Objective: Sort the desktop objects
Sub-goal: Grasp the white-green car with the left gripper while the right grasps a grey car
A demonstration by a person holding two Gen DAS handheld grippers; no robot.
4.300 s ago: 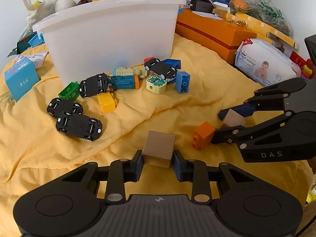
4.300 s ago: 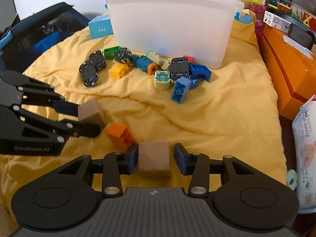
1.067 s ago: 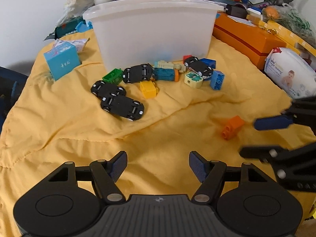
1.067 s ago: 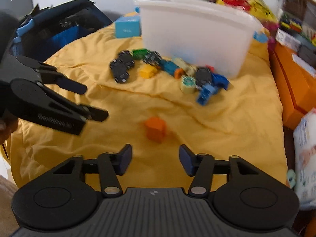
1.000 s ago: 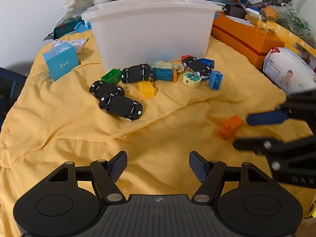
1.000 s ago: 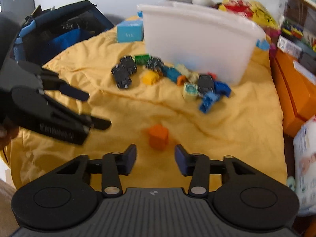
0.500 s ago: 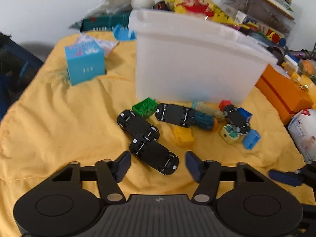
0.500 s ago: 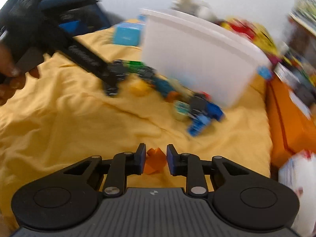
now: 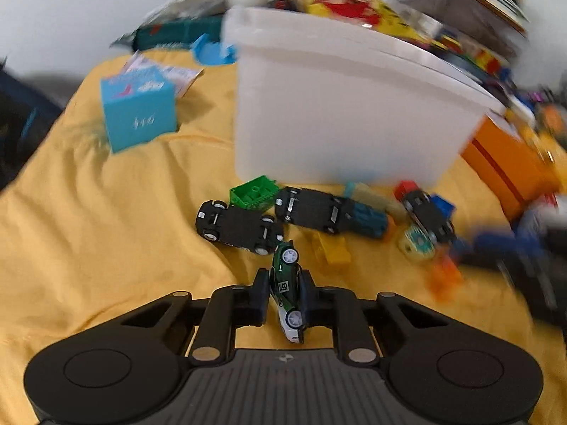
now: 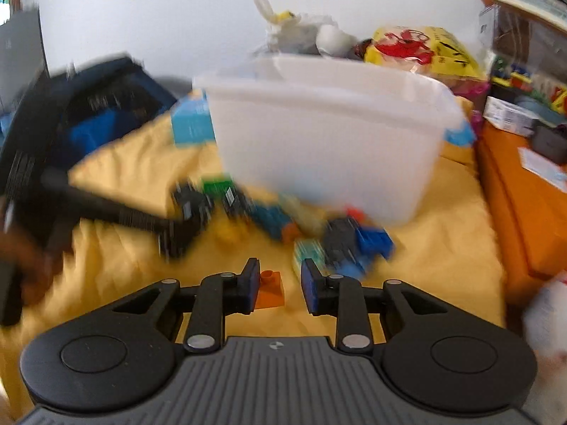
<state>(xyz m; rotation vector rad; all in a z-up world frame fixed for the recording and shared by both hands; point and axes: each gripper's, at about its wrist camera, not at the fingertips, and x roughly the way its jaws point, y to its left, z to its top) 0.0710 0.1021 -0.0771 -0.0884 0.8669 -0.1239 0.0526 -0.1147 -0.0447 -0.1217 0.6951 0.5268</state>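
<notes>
1. Left gripper [image 9: 285, 295]: fingers clamped on a green car [image 9: 286, 285], held on edge just above the yellow cloth [image 9: 106, 233]. The narrow, tilted hold could let it pivot and drop.
2. Right gripper [image 10: 277, 287]: fingers narrow but opening; the orange brick [image 10: 271, 289] touches only the left finger, with a gap on the right. It may fall short of the bin.
3. Black cars [image 9: 241, 228] lie just beyond; a low swing could scatter them.
4. Bin [image 9: 340, 113], farthest: its tall wall could catch either load.
</notes>
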